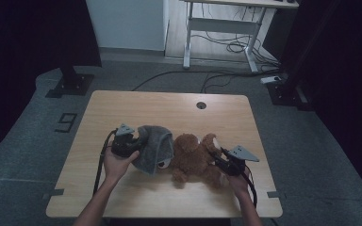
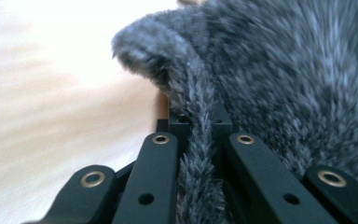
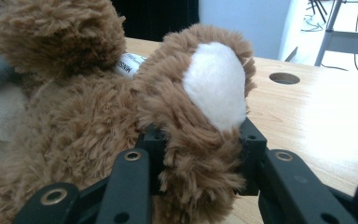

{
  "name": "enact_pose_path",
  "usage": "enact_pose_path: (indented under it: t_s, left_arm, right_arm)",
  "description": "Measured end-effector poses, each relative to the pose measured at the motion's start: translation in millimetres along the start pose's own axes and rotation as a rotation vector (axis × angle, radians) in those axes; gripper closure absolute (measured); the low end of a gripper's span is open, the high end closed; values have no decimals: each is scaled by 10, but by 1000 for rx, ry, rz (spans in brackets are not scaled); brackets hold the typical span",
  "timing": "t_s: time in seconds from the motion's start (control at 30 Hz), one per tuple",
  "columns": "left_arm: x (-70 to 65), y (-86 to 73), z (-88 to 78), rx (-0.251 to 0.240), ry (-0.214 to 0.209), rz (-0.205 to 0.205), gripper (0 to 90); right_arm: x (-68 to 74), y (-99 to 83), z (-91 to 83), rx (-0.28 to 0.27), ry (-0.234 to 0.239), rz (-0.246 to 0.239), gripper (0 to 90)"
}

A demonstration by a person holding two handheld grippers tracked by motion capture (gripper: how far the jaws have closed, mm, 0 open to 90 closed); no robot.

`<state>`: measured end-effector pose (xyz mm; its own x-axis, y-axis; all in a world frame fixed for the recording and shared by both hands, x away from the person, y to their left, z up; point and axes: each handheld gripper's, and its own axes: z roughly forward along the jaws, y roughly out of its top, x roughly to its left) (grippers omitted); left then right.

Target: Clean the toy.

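Note:
A brown teddy bear point(image 1: 194, 157) lies on the wooden table point(image 1: 169, 113), its head under a grey fuzzy cloth point(image 1: 155, 146). My left gripper point(image 1: 131, 141) sits at the cloth's left side and is shut on an edge of the grey cloth point(image 2: 198, 154), pinched between the black jaws. My right gripper point(image 1: 219, 160) is at the bear's right side, shut on a foot of the bear point(image 3: 205, 121) with a white sole. A white label point(image 3: 130, 64) shows on the bear's body.
A round cable hole point(image 1: 201, 105) is near the table's far edge. Beyond the table stand a white desk frame point(image 1: 226, 33) with cables on the floor and black stands point(image 1: 70, 82) at both sides.

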<state>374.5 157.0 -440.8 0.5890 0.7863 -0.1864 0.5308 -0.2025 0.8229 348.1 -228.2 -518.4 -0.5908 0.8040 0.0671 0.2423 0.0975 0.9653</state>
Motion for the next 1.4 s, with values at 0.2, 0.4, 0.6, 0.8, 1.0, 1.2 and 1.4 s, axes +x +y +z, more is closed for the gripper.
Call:
enact_pose_path:
  t_s: [0.2,0.4,0.6,0.8,1.0,1.2,1.4]
  left_arm:
    - [-474,482,164,-49,-103,60,845]
    - [-1005,875,578,-23,-204,101,844]
    - [-1325,738,1168,117,-185,133,843]
    - [-1252,613,1198,117,-170,113,848]
    - [-1009,498,1007,127,-94,138,847]
    - [-751,380,692,88,-72,112,846]
    - [-368,258,395,48,-52,41,844]
  right_arm:
    - [13,11,-9,-5,4,-9,654]
    - [13,18,-17,-11,7,-12,653]
    - [-1,27,-32,-18,14,-6,654]
    - [-66,-22,-12,-3,29,53,656]
    - [-42,-5,-17,-14,18,51,657]
    - [-38,-13,-5,-15,11,56,658]
    - [-43,-22,-11,-22,19,53,659]
